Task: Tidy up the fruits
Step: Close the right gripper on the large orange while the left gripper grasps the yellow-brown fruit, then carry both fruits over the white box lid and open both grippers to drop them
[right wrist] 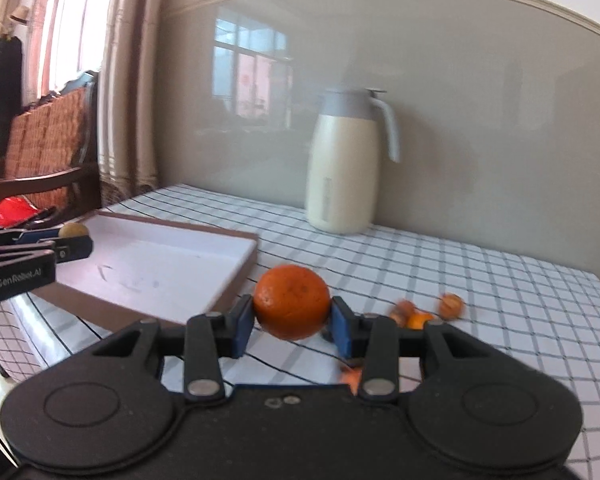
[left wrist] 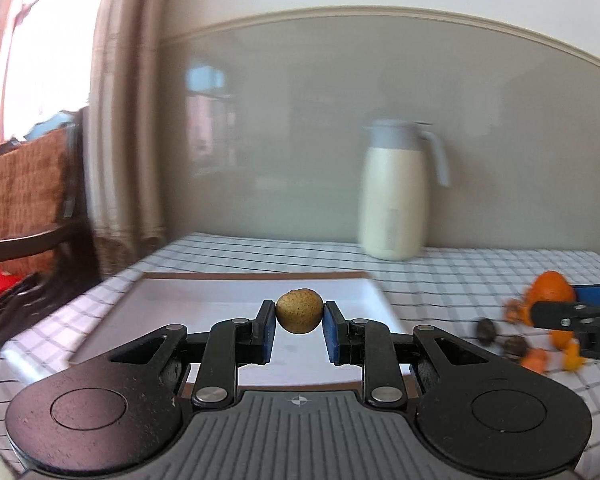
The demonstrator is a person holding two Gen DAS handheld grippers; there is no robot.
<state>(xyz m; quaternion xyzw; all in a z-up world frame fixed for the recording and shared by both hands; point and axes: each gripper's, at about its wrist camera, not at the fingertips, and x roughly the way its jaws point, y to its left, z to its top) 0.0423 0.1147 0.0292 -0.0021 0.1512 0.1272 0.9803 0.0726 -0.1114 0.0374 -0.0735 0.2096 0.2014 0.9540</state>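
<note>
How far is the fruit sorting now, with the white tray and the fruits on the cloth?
Nothing is in the white tray yet. In hand: the left tongs grip a small brown fruit, the right tongs grip an orange. Left: several small fruits lie on the checked cloth.

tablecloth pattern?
White tablecloth with a dark grid check; clearest in the right wrist view.

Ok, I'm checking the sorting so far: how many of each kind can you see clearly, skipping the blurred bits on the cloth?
Orange: 1
Small brown fruit: 1
White tray: 1
Cream jug: 1
Total: 4
</note>
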